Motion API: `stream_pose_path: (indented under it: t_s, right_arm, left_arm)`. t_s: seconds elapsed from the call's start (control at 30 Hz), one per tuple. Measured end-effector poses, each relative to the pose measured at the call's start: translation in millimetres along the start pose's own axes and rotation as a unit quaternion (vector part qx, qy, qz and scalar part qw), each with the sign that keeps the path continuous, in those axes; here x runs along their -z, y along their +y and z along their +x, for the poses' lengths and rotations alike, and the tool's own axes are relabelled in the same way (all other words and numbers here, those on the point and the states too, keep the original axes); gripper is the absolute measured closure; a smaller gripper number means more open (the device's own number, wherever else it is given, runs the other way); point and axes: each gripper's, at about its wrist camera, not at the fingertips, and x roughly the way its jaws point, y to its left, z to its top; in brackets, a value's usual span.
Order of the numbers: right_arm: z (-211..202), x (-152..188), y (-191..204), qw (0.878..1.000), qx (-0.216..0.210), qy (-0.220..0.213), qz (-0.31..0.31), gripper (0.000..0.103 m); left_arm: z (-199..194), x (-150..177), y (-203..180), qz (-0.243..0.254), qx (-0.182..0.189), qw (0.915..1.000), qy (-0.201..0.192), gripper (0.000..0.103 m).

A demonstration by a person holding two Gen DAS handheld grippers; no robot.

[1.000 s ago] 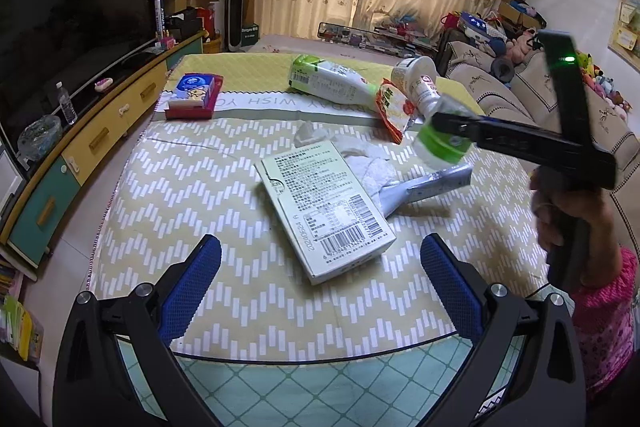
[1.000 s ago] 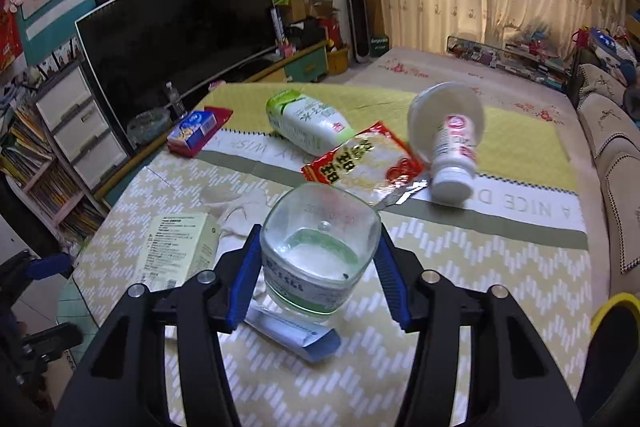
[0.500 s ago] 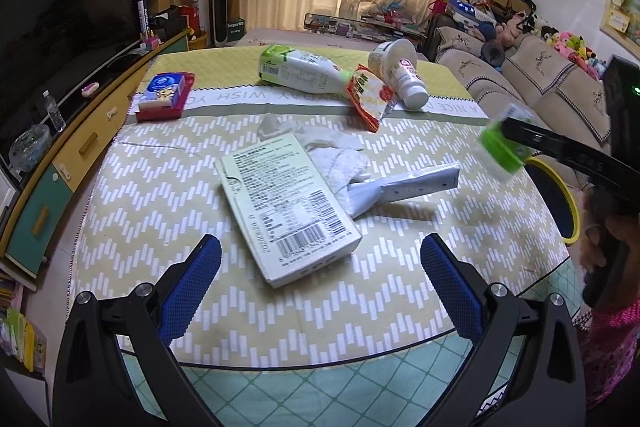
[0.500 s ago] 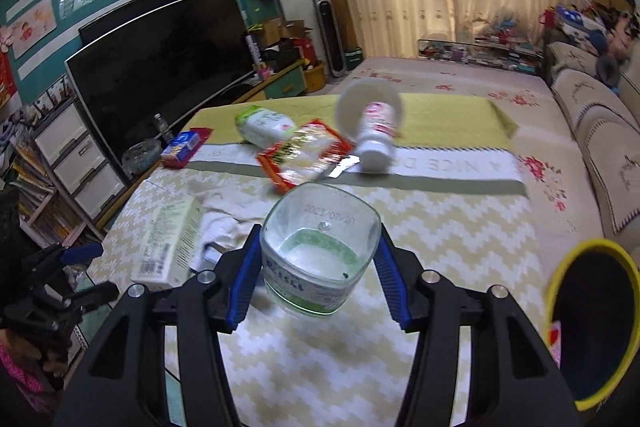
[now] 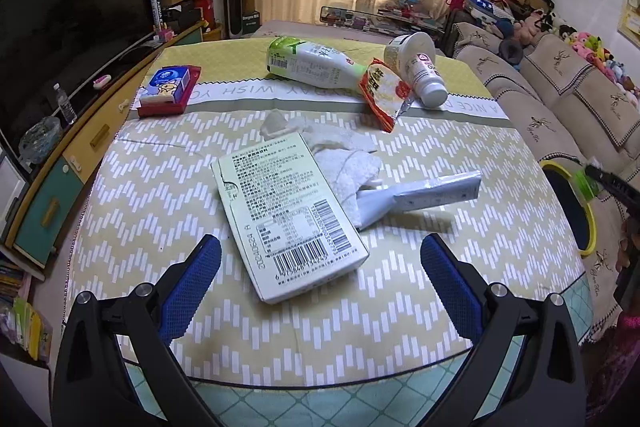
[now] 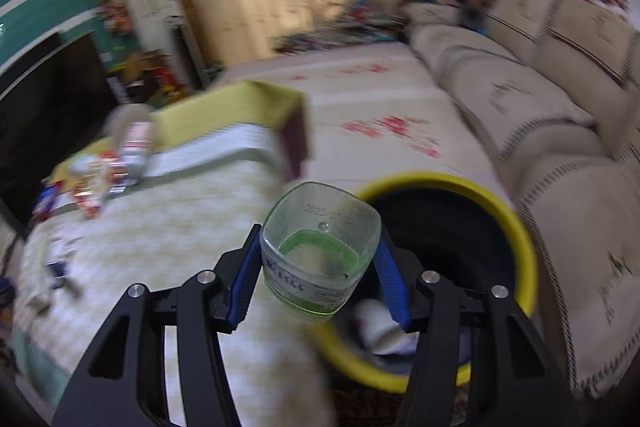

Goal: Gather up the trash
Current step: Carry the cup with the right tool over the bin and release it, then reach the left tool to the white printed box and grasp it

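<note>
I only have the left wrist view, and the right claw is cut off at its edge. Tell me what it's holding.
Observer: The right claw is shut on a clear plastic bottle with a green label, base towards the camera.
Operator: Say where the bin is.
Observer: The yellow-rimmed bin sits just beyond the bottle, mouth open.
Operator: Report its contents.
Observer: A white crumpled item lies inside.

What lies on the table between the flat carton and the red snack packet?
Crumpled white tissue lies between the carton and the snack packet, in the left wrist view.
</note>
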Motion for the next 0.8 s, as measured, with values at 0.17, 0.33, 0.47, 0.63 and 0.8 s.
stream_pose_path:
  t_s: [0.17, 0.33, 0.47, 0.63, 0.8]
  right_arm:
    - [39.8, 11.3, -41.3, 0.998, 0.044, 0.038, 0.029, 0.051]
    - [69.0, 23.9, -52.4, 0.995, 0.064, 0.063, 0.037, 0.05]
    - [77.4, 28.4, -56.4, 0.995, 0.063, 0.066, 0.046, 0.047]
    - [77.2, 26.9, -56.5, 0.995, 0.064, 0.061, 0.046, 0.044]
    - [76.2, 30.6, -56.7, 0.995, 0.061, 0.063, 0.046, 0.041]
  left_arm:
    - [6.2, -2.2, -5.6, 0.0, -0.005, 1.0, 0.008, 0.005]
    - [13.9, -3.8, -12.2, 0.002, -0.011, 0.9998, 0.017, 0.005]
    - [20.2, -6.7, -15.2, 0.004, -0.018, 0.9996, 0.023, 0.005]
    - [26.4, -10.0, -14.7, -0.001, -0.027, 0.9993, 0.027, 0.005]
    - [35.2, -12.8, -9.9, -0.018, -0.045, 0.9981, 0.037, 0.005]
